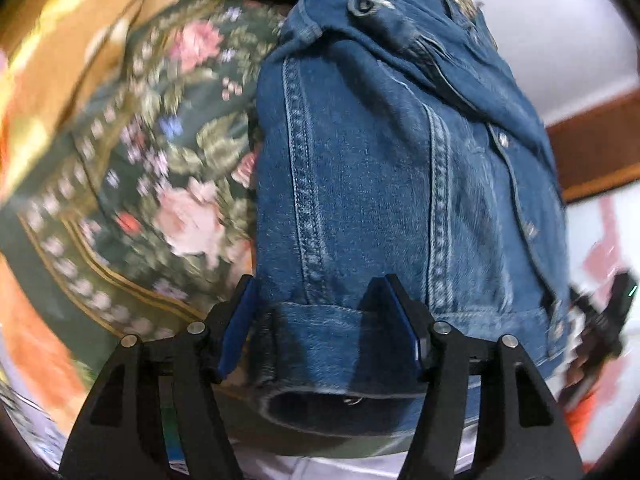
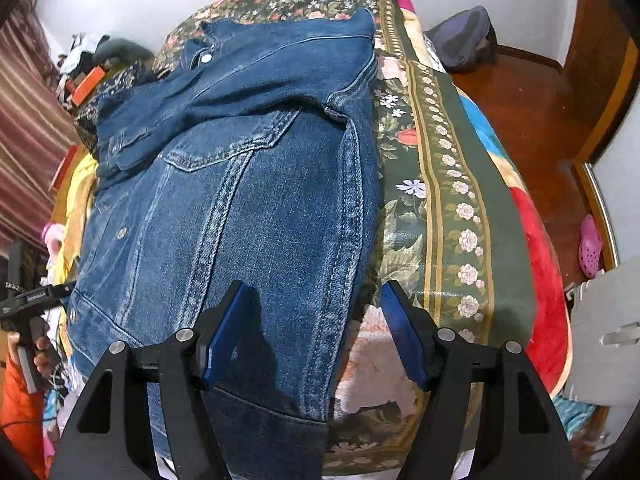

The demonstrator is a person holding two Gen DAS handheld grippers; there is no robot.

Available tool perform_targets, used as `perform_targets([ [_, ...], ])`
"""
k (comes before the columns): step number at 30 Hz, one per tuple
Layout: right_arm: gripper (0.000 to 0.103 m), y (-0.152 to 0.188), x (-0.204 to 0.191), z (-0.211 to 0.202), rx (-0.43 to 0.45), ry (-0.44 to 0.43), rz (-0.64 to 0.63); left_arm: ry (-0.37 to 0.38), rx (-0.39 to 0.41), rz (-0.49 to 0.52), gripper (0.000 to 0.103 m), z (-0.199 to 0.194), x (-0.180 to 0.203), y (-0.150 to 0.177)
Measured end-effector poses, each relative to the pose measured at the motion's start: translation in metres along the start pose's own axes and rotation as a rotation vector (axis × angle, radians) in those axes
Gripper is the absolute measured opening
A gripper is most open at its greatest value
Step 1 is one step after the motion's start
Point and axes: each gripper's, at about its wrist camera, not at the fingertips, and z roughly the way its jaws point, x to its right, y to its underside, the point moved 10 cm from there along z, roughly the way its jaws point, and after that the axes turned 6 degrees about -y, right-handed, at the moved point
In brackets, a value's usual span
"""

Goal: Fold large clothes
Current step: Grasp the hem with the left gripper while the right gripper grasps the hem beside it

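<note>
The jacket [image 2: 256, 184] lies on the bedspread [image 2: 444, 184], with a slipper [image 2: 591, 246] on the floor [image 2: 520, 120] to its right

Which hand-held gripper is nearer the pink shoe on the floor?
Right. The right hand-held gripper is over the jacket's edge on the shoe's side; the left hand-held gripper is beyond the jacket's far edge.

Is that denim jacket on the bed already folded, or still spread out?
Partly folded. The denim jacket lies on the floral bedspread with a sleeve laid across its chest, but its body remains stretched full length.
</note>
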Motion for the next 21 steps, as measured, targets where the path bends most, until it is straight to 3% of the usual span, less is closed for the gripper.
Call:
perform_targets([
  [3, 0.069, -0.004, -0.006, 0.003, 0.009, -0.034, 0.012, 0.041, -0.007, -0.026, 0.062, 0.002, 0.003, 0.002],
  [7, 0.065, -0.010, -0.015, 0.008, 0.012, -0.064, 0.015, 0.025, 0.022, 0.036, 0.059, -0.005, 0.014, 0.003],
  [9, 0.054, -0.012, -0.018, 0.010, 0.016, -0.089, 0.025, 0.011, 0.041, 0.073, 0.048, -0.008, 0.023, 0.000],
  [11, 0.034, -0.015, -0.023, 0.008, 0.015, -0.152, 0.054, -0.015, 0.065, 0.112, 0.033, -0.013, 0.032, -0.005],
  [14, 0.012, -0.021, -0.026, 0.004, 0.025, -0.188, 0.068, -0.020, 0.104, 0.160, 0.029, -0.025, 0.042, -0.013],
  [21, 0.011, -0.053, -0.046, -0.022, 0.104, -0.295, 0.050, 0.022, 0.239, 0.208, 0.024, -0.074, 0.072, -0.051],
])
